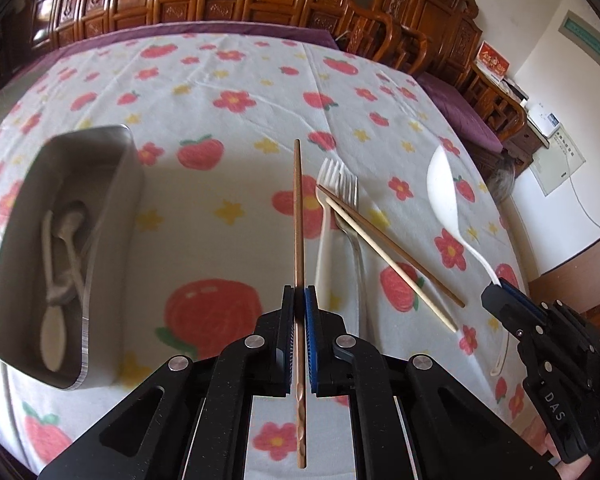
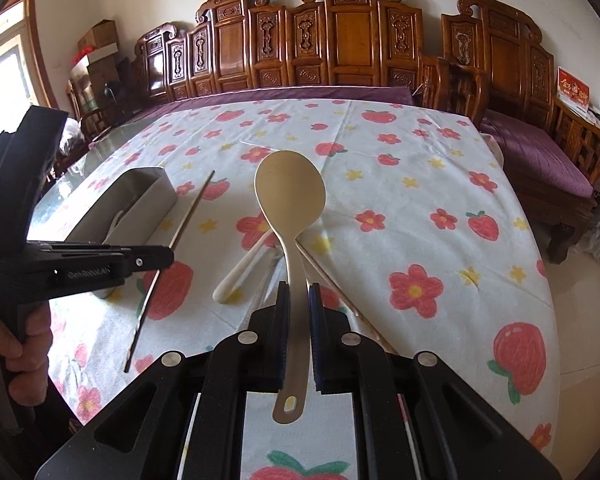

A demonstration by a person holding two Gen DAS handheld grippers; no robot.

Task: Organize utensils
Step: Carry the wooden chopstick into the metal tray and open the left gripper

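Left tool (image 1: 299,294) is pinching a single brown chopstick (image 1: 298,216) between its blue pads; the stick runs straight out ahead of the jaws and its carved end pokes back behind them. It's lifted clear of the flowery cloth on the surface (image 1: 228,92).

Right tool (image 2: 299,292) is clamped on the thin handle of a big white serving spoon (image 2: 290,196), bowl up and out in front, the handle end with its hang hole sticking out behind the jaws. Also off the cloth.

Moving outward: just right of the held chopstick, lying on the cloth, there's a white plastic fork (image 1: 327,216) and a metal fork (image 1: 350,208) side by side, touching. A pair of chopsticks (image 1: 392,260), one pale and one dark, lies slantwise across both of them, running toward the near right edge of the surface.

Over by the left edge sits the metal tray (image 1: 134,184), a rounded rectangular tin. Inside it are a few spoons (image 1: 54,332) piled together, too blurry to count properly.

A hand (image 2: 24,336) grips the left tool's handle at the left of the right wrist view. Carved wooden chairs (image 2: 348,40) line the wall beyond the far edge.
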